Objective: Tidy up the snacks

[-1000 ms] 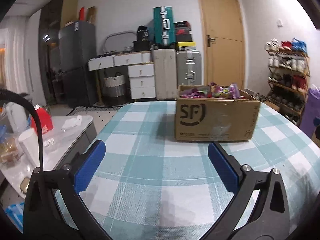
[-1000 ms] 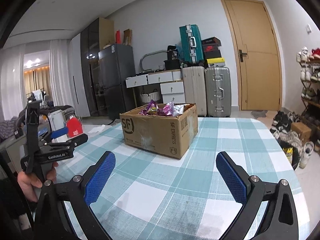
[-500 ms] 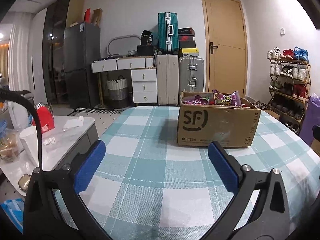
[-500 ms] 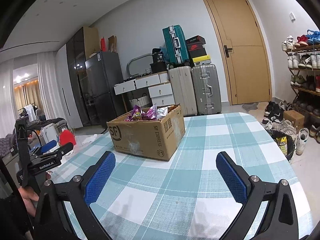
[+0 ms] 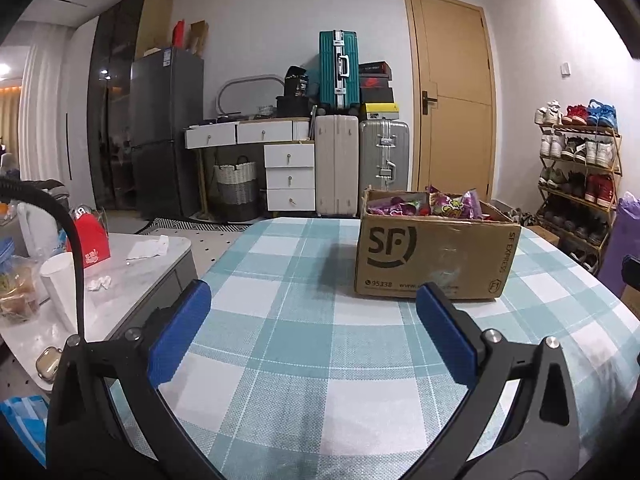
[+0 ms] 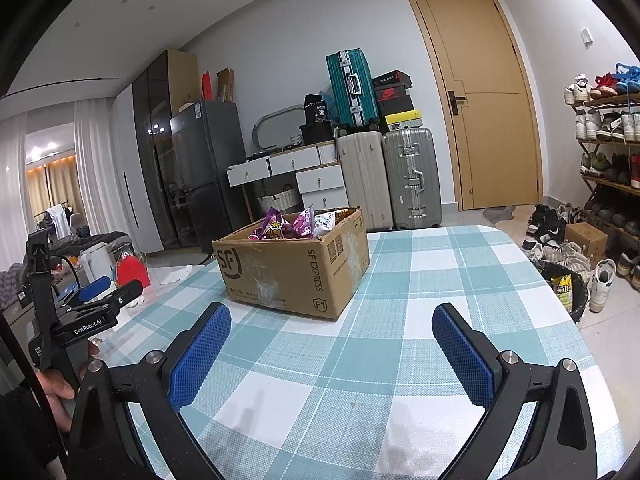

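A brown SF Express cardboard box [image 5: 434, 256] [image 6: 292, 270] stands on the teal-and-white checked table [image 5: 312, 360] [image 6: 380, 352]. Purple and mixed snack packets [image 5: 448, 206] [image 6: 290, 226] fill its top. My left gripper [image 5: 312, 332] is open over the table, with nothing between its blue pads, short of the box. My right gripper [image 6: 332, 354] is open too, empty, a little back from the box's corner. The left gripper [image 6: 94, 302] also appears at the left edge of the right wrist view, held by a hand [image 6: 60, 380].
A low white side table [image 5: 100, 280] with a red carton, cups and tissues stands left of the checked table. Suitcases [image 5: 360, 168], white drawers and a fridge line the far wall. On the right are a shoe rack [image 5: 576, 168] and a bin [image 6: 568, 292].
Both cameras have tilted upward and drawn back slightly, so the box sits lower and more of the room shows. Both grippers stay open and empty.
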